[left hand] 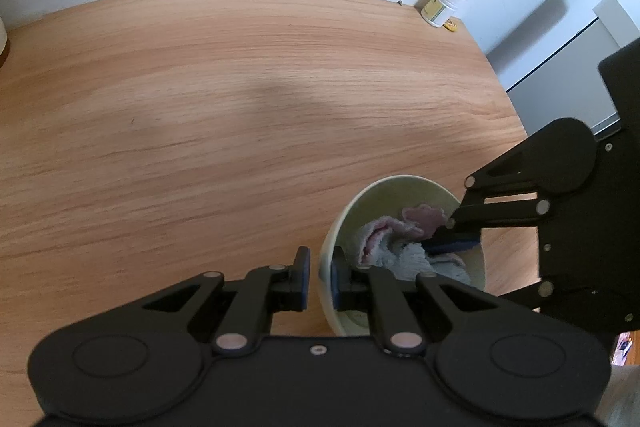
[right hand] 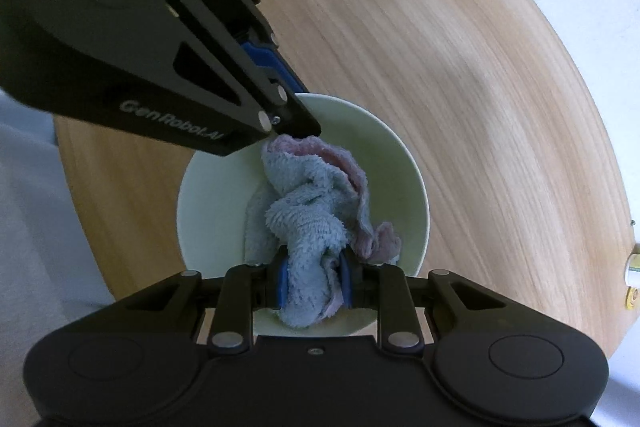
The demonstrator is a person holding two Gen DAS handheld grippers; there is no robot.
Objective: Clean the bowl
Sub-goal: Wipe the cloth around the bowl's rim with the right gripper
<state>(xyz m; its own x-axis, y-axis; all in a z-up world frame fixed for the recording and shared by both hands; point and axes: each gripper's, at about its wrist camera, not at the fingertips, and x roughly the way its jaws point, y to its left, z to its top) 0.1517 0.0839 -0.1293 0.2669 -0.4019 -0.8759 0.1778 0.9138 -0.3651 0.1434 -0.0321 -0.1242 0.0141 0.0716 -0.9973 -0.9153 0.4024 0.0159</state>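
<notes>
A pale green bowl stands on the wooden table near its right edge. A grey and pink terry cloth lies bunched inside it. My left gripper is shut on the bowl's near rim, one finger outside, one inside. My right gripper is shut on the cloth and reaches into the bowl from the right; it shows in the left wrist view. The left gripper shows in the right wrist view at the bowl's far rim.
A white jar with a yellow label stands at the table's far right corner by the white wall. A small yellow object lies beside it. The wooden table stretches left and back.
</notes>
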